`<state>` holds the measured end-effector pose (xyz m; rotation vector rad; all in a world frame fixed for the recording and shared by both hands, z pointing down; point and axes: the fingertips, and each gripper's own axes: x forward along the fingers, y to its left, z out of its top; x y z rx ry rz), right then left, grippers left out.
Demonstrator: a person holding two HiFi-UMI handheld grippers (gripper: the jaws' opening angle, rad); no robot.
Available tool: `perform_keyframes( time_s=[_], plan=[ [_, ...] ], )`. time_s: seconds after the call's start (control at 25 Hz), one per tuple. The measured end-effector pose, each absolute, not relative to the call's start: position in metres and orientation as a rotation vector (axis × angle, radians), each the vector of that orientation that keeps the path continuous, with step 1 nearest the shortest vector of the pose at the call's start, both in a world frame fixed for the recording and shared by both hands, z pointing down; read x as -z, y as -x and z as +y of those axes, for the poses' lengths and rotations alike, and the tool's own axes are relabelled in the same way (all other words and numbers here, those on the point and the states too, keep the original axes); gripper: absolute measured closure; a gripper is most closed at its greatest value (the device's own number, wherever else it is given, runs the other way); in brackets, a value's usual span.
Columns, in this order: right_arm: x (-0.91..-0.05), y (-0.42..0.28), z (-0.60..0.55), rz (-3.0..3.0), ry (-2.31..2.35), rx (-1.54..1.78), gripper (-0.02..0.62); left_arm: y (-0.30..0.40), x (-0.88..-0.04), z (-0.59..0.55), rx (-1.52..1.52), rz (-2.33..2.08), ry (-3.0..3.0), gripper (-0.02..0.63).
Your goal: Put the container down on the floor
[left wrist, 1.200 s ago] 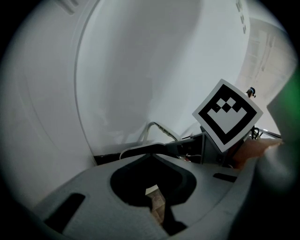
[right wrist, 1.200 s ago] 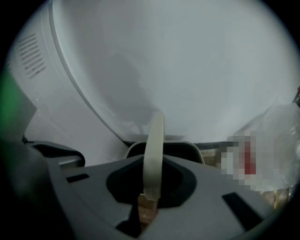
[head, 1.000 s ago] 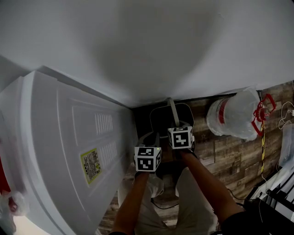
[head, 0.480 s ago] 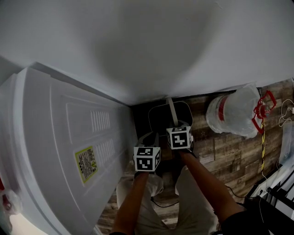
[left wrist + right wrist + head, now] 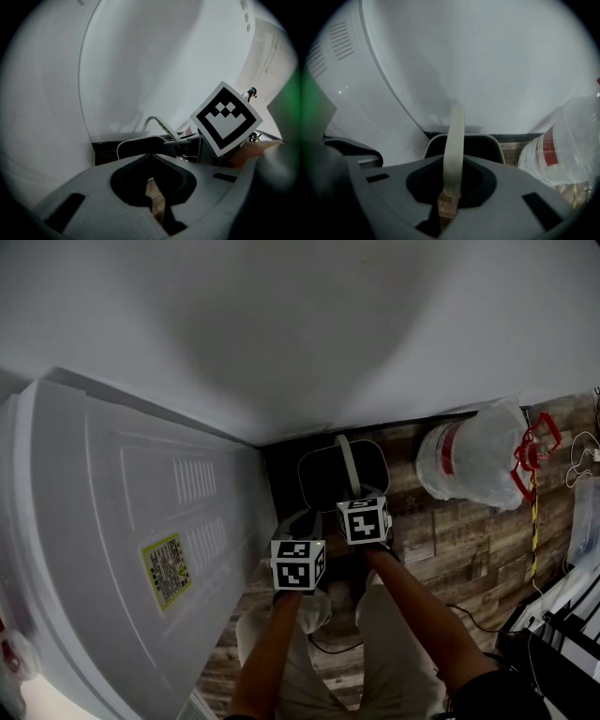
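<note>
**Jaws.** Right gripper (image 5: 447, 202): jaws drawn close, clamped on the pale handle (image 5: 454, 145) of the container. Left gripper (image 5: 157, 206): jaws together, with only a sliver of floor showing between them and nothing held.

**Item 1, container (image 5: 321, 479).** A dark bin with rounded corners, a pale rim and a single pale strap handle that arches up from it into the right gripper. It sits low in the corner where the white wall (image 5: 300, 324) meets the wood-pattern floor (image 5: 450, 540), just beside the white appliance. Whether its base touches the floor cannot be told. The inside is dark and its contents cannot be made out.

**Item 2, white appliance (image 5: 103, 521).** A large panelled body to the left of the container, with two groups of vent slots (image 5: 195, 482). It carries one yellow sticker (image 5: 162, 570), whose print is too small to read.

**Item 3, plastic bottle (image 5: 473, 465).** Large and translucent with a red band, on the floor against the wall, right of the container and apart from it. Its contents cannot be told, and no wording is legible.
</note>
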<state>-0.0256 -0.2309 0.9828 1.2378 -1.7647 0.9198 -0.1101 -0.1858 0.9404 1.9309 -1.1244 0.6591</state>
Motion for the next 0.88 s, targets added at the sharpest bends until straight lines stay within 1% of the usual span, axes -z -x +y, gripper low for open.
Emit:
perform_keyframes(
  time_s=[0.32, 0.88],
  plan=[
    [-0.99, 0.017, -0.216, -1.767, -1.225, -0.982, 0.561, 0.099, -0.945, -0.181, -0.613, -1.125, -1.895, 0.591],
    [-1.002, -0.014, -0.189, -1.764, -1.205, -1.081, 0.561, 0.062, -0.952, -0.183, -0.681, -1.069, -1.944, 0.591]
  ],
)
